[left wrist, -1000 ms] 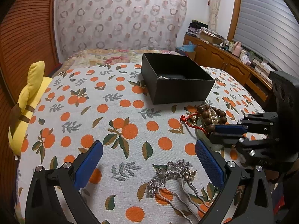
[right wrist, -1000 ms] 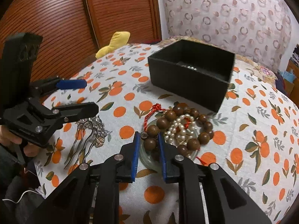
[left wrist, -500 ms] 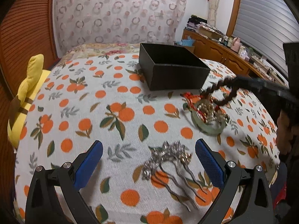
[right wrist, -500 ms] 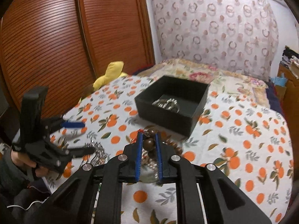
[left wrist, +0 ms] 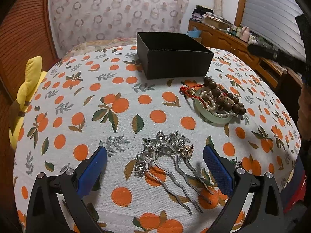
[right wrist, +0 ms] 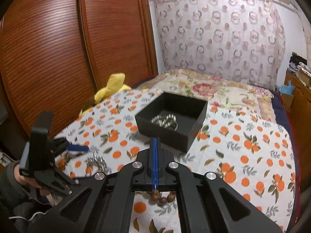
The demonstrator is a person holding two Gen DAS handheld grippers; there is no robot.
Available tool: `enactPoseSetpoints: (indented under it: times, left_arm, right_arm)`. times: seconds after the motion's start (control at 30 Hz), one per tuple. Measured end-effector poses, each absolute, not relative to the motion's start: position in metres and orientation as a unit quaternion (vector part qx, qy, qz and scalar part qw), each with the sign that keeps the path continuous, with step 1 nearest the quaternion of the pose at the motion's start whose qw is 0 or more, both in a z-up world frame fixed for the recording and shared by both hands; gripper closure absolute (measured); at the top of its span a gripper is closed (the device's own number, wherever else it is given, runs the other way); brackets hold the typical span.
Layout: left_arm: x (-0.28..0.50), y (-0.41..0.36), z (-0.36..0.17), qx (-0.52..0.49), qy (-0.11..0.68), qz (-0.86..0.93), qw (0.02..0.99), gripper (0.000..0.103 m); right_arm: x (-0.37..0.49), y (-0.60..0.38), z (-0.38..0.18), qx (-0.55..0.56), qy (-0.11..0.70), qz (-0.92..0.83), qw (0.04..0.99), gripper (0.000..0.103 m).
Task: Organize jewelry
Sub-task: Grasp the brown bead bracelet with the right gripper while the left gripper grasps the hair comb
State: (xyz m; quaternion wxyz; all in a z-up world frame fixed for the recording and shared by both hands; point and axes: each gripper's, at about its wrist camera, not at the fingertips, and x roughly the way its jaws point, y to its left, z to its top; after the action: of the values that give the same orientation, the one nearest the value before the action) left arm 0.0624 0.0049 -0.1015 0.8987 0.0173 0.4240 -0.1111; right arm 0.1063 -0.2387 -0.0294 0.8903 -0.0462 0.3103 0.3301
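Dropped wooden beads (left wrist: 223, 99) left right gripper (right wrist: 156, 163) closed empty; left gripper (left wrist: 155, 167) wide (chain (right wrist: 165, 120) visible only rightward).

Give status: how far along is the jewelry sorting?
Done: one silver chain lies in the black open box. In hand: nothing visible; right gripper fingers shut together, left gripper open over the silver hair combs. Left: combs, plus the pile of brown wooden beads, white pearls and green bangle.

Bed spread with a white cloth printed with oranges (left wrist: 64, 104), floral quilt (right wrist: 219, 89) beyond it, reddish slatted wooden wardrobe doors (right wrist: 58, 48), ring-patterned curtain (right wrist: 223, 35), yellow plush toy (left wrist: 29, 85), cluttered wooden dresser (left wrist: 233, 46), grey window blind (left wrist: 272, 13).
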Motion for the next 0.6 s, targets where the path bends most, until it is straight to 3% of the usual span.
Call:
enactPoseSetpoints:
  times: [0.07, 0.23, 0.6]
  left_arm:
    - [0.064, 0.006, -0.102, 0.015, 0.424, -0.11, 0.899, 0.008]
    - [0.064, 0.009, -0.102, 0.008, 0.424, -0.106, 0.899, 0.008]
    - [0.064, 0.01, -0.102, 0.011, 0.423, -0.106, 0.9, 0.008]
  right_arm:
    - [0.105, -0.233, -0.043, -0.054, 0.327, 0.33, 0.884, 0.102]
    - [0.102, -0.217, -0.069, -0.076, 0.353, 0.333, 0.871, 0.08]
    - [0.115, -0.191, -0.104, -0.144, 0.401, 0.302, 0.853, 0.082]
